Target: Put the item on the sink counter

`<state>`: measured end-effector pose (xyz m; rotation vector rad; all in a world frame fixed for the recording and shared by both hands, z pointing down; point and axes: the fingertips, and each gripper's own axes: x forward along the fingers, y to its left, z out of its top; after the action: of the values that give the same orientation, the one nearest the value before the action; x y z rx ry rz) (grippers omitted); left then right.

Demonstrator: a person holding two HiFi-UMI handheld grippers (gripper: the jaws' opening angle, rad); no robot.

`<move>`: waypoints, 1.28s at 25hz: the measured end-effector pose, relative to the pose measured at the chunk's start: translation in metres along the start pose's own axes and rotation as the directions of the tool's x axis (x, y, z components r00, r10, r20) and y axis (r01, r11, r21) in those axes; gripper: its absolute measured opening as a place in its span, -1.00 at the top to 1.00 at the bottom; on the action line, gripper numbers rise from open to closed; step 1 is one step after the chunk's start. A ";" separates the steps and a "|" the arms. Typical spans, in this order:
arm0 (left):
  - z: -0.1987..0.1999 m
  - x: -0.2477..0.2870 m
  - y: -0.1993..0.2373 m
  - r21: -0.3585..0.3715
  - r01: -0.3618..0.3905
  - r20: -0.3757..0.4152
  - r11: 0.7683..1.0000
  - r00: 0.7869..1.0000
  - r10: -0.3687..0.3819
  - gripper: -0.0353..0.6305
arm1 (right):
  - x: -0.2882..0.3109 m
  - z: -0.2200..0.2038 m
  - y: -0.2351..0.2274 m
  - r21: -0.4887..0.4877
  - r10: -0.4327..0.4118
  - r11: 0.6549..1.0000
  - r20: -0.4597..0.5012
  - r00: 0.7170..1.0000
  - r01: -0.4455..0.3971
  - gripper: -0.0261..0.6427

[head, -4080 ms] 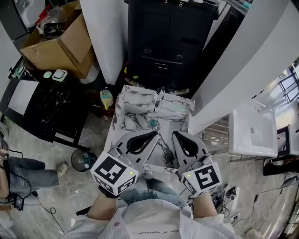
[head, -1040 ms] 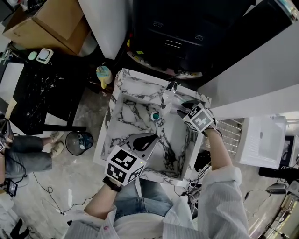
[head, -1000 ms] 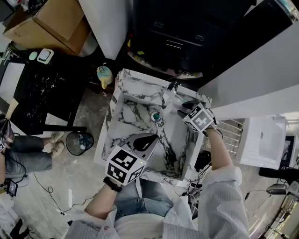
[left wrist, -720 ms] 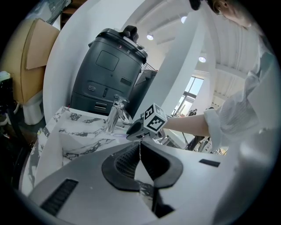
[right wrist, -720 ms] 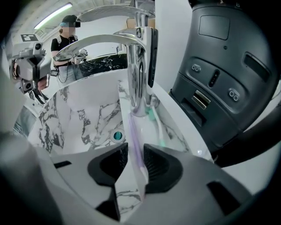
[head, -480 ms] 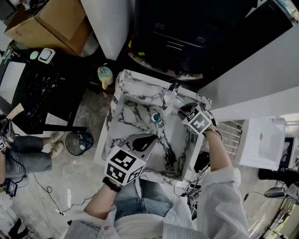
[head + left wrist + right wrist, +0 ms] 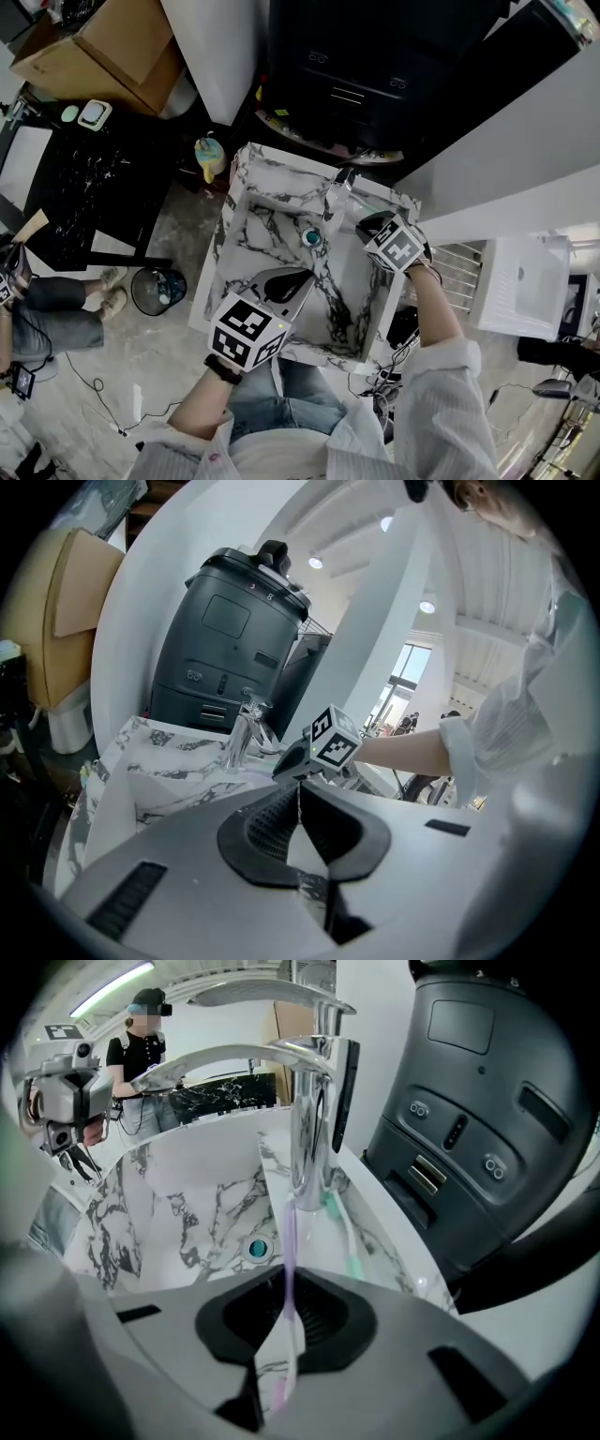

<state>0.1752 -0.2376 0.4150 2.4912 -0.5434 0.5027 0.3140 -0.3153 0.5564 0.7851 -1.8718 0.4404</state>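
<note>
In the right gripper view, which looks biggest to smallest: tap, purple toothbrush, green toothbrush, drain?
1. The tap.
2-3. The purple toothbrush looks longer than the green toothbrush, but it's nearer the camera, so unsure.
4. The drain.

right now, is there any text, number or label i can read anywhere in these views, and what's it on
No words or numbers can be read in any view.
Left marker cube and right marker cube: black and white square patterns only, no letters.
Black machine: small marks by its buttons, too small to read.
Cardboard box: no print can be made out.
</note>
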 end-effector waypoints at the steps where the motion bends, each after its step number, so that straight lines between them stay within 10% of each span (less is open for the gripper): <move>1: 0.001 0.000 -0.001 0.002 0.000 0.003 1.000 1.000 0.000 0.83 | -0.002 0.001 0.000 0.003 0.000 1.000 0.004 1.000 0.000 0.80; 32: -0.020 -0.090 -0.059 0.043 -0.077 0.154 0.996 0.986 0.069 0.83 | -0.098 0.039 0.160 0.028 -0.025 0.999 0.261 0.965 0.018 0.80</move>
<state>0.1214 -0.1559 0.3655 2.5786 -0.6920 0.3583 0.2041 -0.1921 0.4585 0.9159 -2.1024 0.3606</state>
